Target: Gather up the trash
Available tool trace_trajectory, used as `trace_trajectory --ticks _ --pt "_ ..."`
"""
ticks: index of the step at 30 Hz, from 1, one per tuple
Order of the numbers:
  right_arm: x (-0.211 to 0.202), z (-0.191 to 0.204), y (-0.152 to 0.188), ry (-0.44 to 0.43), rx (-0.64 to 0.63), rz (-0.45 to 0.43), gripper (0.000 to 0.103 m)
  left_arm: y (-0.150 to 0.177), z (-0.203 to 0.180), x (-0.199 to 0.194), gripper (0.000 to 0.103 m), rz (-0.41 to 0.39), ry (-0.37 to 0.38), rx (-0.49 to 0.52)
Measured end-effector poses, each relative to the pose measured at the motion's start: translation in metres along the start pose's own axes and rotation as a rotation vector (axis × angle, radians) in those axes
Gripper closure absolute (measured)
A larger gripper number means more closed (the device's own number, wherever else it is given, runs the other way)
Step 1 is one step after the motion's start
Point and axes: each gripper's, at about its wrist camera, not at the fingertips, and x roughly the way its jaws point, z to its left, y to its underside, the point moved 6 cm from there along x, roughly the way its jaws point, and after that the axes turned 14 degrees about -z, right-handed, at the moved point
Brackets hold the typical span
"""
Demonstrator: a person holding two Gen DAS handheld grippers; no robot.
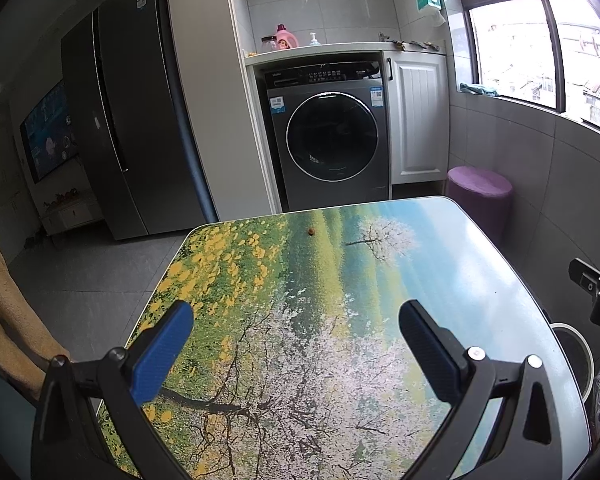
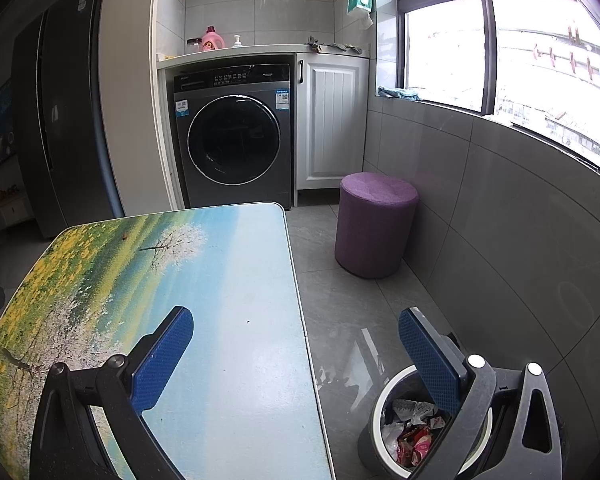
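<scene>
Both hand-held grippers (left (image 1: 296, 340), right (image 2: 296, 344)) gape empty — brown scrap (image 1: 311, 231) lies far ahead.

I'm looking at a small laundry corner with grey floor tiles (image 2: 352, 320) and grey tiled walls (image 2: 500, 208). Far ahead a dark front-load washing machine (image 2: 234, 136) sits under a white counter (image 2: 260, 51), with a white cabinet door (image 2: 332, 120) right beside it. There's a purple stool (image 2: 374, 224) on the right, a tall dark fridge (image 1: 128, 120) on the left, and daylight pours through big windows (image 2: 540, 60).
</scene>
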Motion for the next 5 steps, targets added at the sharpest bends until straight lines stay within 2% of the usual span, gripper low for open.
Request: trace_trajectory --ticks 5 --pt "0.0004 0.0011 0.0002 0.000 -0.006 0.000 0.000 0.0001 -0.0017 0.0004 0.000 0.006 0.008 0.001"
